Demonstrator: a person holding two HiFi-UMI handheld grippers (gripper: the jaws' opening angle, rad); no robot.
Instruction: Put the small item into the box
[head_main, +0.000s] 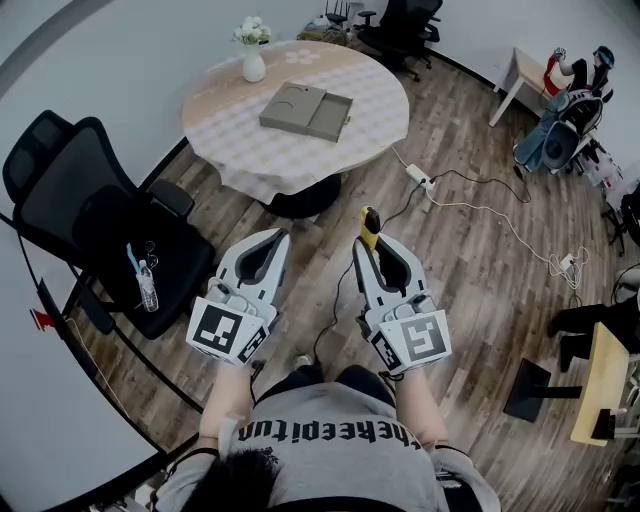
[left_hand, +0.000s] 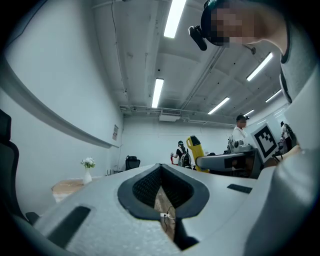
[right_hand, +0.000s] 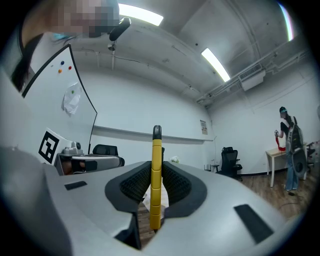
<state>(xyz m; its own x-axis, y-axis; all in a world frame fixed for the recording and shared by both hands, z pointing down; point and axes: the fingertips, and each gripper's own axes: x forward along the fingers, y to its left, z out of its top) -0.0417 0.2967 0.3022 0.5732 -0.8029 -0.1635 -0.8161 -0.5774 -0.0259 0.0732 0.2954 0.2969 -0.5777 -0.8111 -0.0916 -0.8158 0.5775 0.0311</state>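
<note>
In the head view, the right gripper (head_main: 371, 243) was clamped on the small yellow item (head_main: 368, 225). It was out in front of the person, over the wooden floor and well apart from the box (head_main: 306, 110), which lay open on the round table (head_main: 375, 120). The left gripper (head_main: 268, 250) pointed alongside.

In the left gripper view, its jaws stood closed with nothing between them.

In the right gripper view, the slim, segmented bar stood upright between the pads, its dark tip above them. It looked stiff and light (smooth plastic, probably), so a pinch at mid-length should hold it. I couldn't tell what it was. The box's inside was too small to read, and neither gripper view showed the box.
</note>
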